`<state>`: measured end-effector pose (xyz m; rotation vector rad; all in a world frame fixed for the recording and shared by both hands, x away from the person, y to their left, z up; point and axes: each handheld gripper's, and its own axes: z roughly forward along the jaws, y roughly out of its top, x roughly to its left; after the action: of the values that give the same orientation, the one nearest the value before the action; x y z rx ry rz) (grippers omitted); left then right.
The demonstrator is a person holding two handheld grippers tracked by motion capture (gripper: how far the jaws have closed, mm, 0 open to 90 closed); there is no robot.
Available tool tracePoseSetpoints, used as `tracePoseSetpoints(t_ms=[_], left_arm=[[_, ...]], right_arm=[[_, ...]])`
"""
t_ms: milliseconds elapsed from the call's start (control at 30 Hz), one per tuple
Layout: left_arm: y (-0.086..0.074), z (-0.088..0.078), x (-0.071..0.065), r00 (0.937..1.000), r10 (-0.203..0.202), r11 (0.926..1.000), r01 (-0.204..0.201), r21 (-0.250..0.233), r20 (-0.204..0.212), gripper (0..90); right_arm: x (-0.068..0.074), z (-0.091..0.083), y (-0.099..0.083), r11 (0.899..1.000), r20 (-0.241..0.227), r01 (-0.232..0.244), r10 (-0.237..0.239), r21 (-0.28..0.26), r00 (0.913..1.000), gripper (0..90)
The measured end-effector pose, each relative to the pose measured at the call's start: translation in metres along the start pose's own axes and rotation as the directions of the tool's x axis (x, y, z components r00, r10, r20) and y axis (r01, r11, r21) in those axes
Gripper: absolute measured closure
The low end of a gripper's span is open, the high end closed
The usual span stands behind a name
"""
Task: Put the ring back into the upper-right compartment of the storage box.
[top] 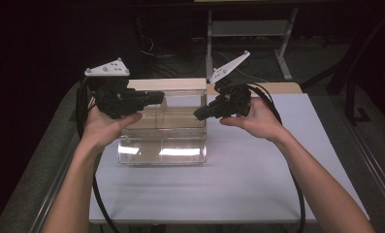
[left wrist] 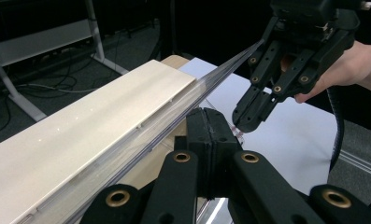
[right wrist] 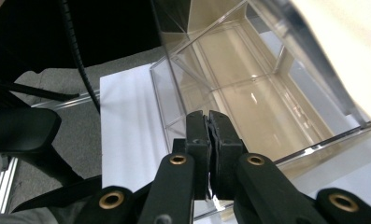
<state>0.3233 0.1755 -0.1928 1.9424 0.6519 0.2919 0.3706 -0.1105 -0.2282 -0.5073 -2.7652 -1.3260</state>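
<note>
While viewed from above, noted left gripper [top: 153,97] at upper left edge of clear plastic box [top: 162,150], jaws closed flat together, nothing seen between them. Found box standing mid-table on white sheet [top: 258,179], beige lid [top: 167,84] raised at its rear. Observed right gripper [top: 200,114] at box's right wall, jaws likewise pressed shut; contact with the wall could not be determined. Recorded both hands apart, either side of box.
</note>
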Motion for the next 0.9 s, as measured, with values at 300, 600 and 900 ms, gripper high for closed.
tracePoseSetpoints(t_ms=[300,600,900], left_arm=[[0.0,0.0,0.0,1.0,0.003,1.0,-0.003,-0.001,0.0,89.1],[0.0,0.0,0.001,1.0,0.004,1.0,-0.004,-0.006,0.002,89.1],[0.0,0.0,0.001,1.0,0.005,1.0,-0.005,-0.002,0.0,89.1]], right_arm=[[-0.006,0.01,-0.004,1.0,0.003,0.021,-0.021,-0.011,0.9998,87.1],[-0.008,0.017,-0.009,0.999,0.003,0.053,-0.053,-0.012,0.9986,86.3],[-0.005,0.015,-0.01,0.998,0.009,0.063,-0.063,0.0,0.998,75.0]])
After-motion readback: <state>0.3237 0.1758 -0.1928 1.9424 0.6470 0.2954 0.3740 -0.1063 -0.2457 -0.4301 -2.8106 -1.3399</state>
